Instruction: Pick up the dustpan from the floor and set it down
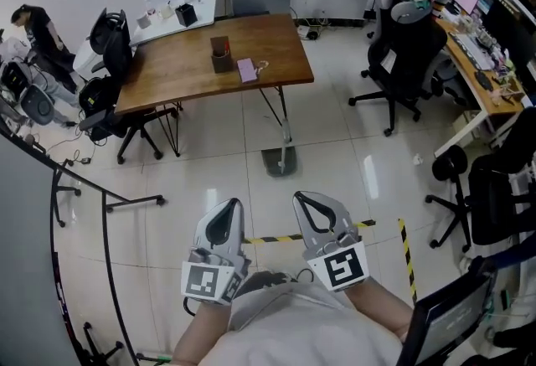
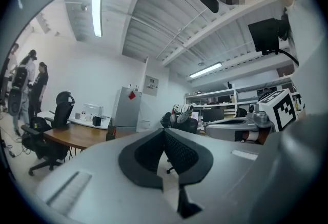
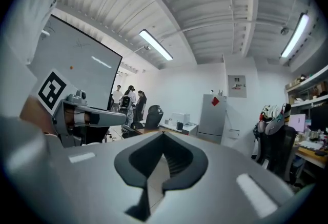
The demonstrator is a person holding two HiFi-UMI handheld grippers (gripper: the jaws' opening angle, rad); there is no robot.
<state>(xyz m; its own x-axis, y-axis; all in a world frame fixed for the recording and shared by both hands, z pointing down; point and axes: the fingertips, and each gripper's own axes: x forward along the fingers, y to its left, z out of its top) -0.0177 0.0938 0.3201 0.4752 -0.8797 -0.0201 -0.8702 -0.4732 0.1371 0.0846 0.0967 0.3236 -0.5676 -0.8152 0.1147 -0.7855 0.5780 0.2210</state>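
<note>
The dustpan (image 1: 279,160) is a dark grey pan with an upright handle. It stands on the tiled floor beside a leg of the wooden table (image 1: 209,63), well ahead of both grippers. My left gripper (image 1: 234,204) and right gripper (image 1: 301,198) are held side by side close to the person's body, pointing level and forward. Both are shut with nothing between the jaws. In the left gripper view the left gripper (image 2: 164,131) has its tips together, and the right gripper (image 2: 241,124) shows beside it. The right gripper view shows the right gripper (image 3: 164,135) shut too. The dustpan appears in neither gripper view.
Black office chairs (image 1: 400,63) stand right of the table and a stool (image 1: 449,165) stands nearer. Yellow-black tape (image 1: 407,249) marks the floor by my grippers. A black rack (image 1: 84,197) stands at the left and a cluttered desk (image 1: 481,75) at the right. People (image 3: 130,97) stand far off.
</note>
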